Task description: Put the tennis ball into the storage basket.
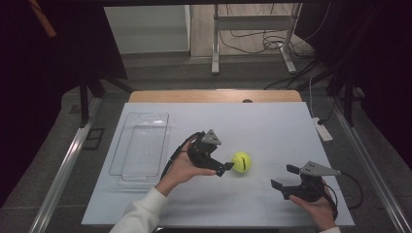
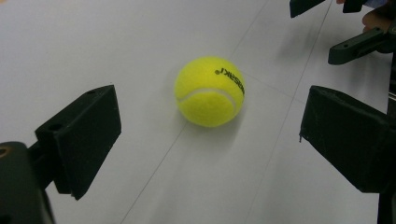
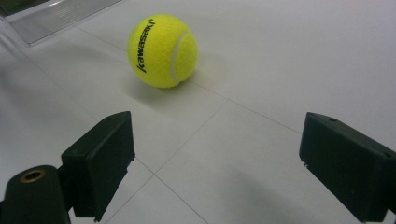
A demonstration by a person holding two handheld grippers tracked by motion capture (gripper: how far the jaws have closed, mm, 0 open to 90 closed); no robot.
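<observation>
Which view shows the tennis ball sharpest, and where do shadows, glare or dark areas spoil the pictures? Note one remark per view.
High view: surroundings very dark, tennis ball small, clear tray faint against the white table. Left gripper view: ball fairly sharp, print readable, soft shadow beneath; near left claw jaws blurred. Right gripper view: ball sharpest, lettering crisp; right claw jaws soft-edged.

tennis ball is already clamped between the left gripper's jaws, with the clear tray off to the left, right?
Not quite. The tennis ball is not clamped: the left gripper is open and the ball lies free on the table just ahead of its jaws, as the left gripper view shows. The clear tray is indeed off to the left.
</observation>
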